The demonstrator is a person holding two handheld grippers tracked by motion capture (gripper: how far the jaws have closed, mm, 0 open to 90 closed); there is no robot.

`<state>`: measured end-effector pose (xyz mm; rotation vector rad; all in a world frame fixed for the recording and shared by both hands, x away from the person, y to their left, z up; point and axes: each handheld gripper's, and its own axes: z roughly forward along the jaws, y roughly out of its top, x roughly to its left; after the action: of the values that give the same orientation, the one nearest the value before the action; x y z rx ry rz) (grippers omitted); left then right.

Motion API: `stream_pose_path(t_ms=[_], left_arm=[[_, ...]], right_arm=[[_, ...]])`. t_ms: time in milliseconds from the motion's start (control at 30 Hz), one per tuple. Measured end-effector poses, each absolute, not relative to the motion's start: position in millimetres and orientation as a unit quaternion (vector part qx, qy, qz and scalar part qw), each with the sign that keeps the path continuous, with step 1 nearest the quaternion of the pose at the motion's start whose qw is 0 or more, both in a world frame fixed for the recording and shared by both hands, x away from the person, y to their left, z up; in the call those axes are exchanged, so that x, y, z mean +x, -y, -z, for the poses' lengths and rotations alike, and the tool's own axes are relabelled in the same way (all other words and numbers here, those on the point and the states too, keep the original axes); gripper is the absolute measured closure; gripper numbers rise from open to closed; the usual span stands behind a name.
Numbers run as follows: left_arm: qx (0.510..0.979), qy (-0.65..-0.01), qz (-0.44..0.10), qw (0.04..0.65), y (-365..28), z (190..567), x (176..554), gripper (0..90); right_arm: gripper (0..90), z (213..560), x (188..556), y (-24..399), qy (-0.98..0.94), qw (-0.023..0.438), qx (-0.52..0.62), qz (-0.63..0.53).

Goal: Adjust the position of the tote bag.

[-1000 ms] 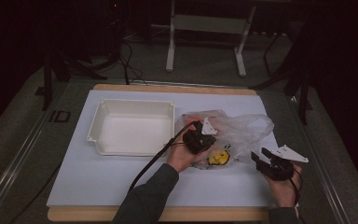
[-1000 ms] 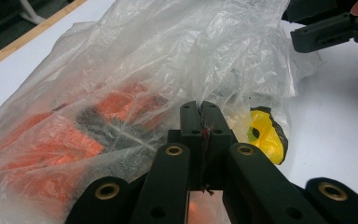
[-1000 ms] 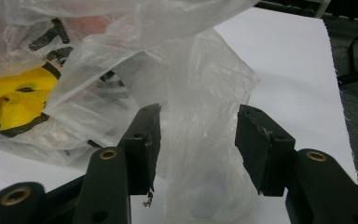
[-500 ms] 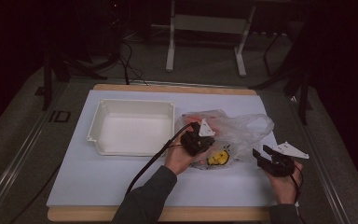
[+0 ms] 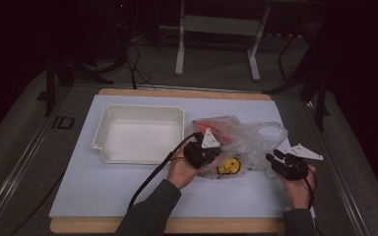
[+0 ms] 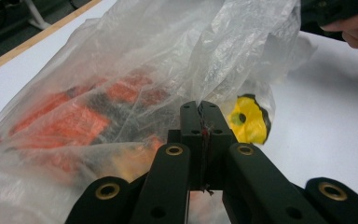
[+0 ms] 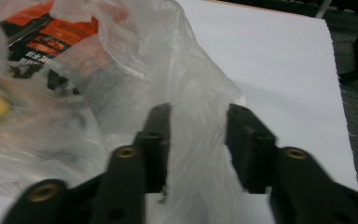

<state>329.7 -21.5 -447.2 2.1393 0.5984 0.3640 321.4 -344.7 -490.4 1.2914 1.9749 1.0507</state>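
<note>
While the left gripper stays pinched on the plastic bag beside the white tray, the right gripper, jaws just closing, straddles its far fold, apparently to spread it.

The plastic bag is clear and cloudy-white, with an orange packet printed in black and white inside it and a yellow disc with a black rim beside that packet. The tray beside the bag is plain white; the counter under the bag is white with a pale wooden edge. Both claws are black with brass-coloured rivets.
</note>
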Motion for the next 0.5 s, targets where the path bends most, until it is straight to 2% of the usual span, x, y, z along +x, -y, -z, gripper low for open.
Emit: stream_pose_path(t_ms=[233, 500], left_arm=[[0.854, -0.251, -0.146, 0.431, -1.0, 455.1, 312.4, 89.7], [0.856, -0.274, -0.143, 0.415, -35.7, 478.3, 291.8, 89.8]], right_arm=[[82.2, 489.8, 319.4, 348.2, -0.736, 0.280, 0.481, -0.386], [89.1, 492.1, 318.0, 354.5, -0.730, 0.283, 0.496, -0.375]])
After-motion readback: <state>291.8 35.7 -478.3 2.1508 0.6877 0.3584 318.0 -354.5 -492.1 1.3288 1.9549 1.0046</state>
